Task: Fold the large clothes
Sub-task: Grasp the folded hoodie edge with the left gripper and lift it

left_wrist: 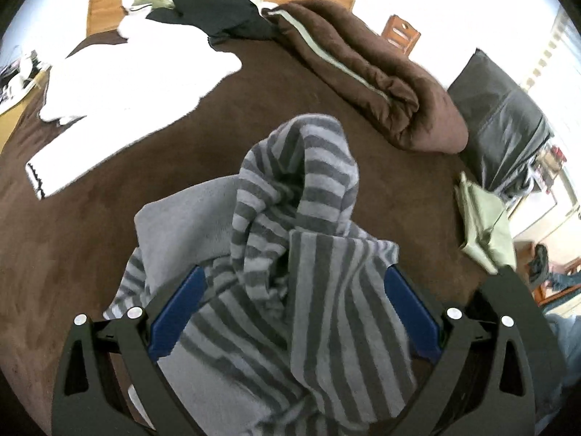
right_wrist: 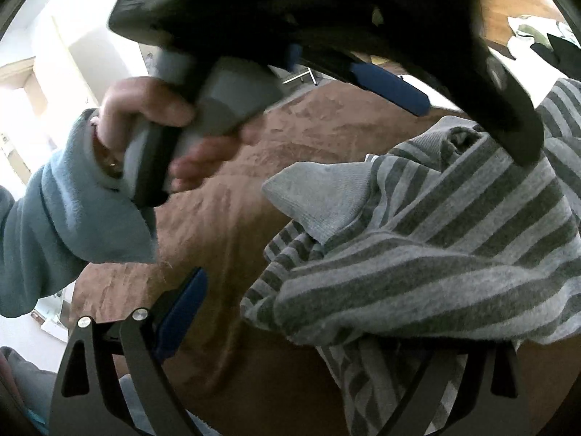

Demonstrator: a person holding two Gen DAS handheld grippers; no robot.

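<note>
Striped grey garment (left_wrist: pixel 301 254) lies bunched on the brown bed cover (left_wrist: pixel 90 254), heaped near the bed's front edge. Bare brown cover stretches open to the garment's left and behind it. Farther back, a white garment (left_wrist: pixel 120 91) is spread flat on the left, and a rolled brown blanket (left_wrist: pixel 370 72) lies along the right edge, with a pale green cloth (left_wrist: pixel 483 225) at the right rim. Left tongs (left_wrist: pixel 294 309) are spread wide, the striped cloth lying between the blue pads (left_wrist: pixel 178 316) without being pinched. Right tongs (right_wrist: pixel 326 330) are also spread, the striped hem draped over their right finger. A hand (right_wrist: pixel 145 123) in a blue sleeve (right_wrist: pixel 65 225) grips the left tongs' handle.
</note>
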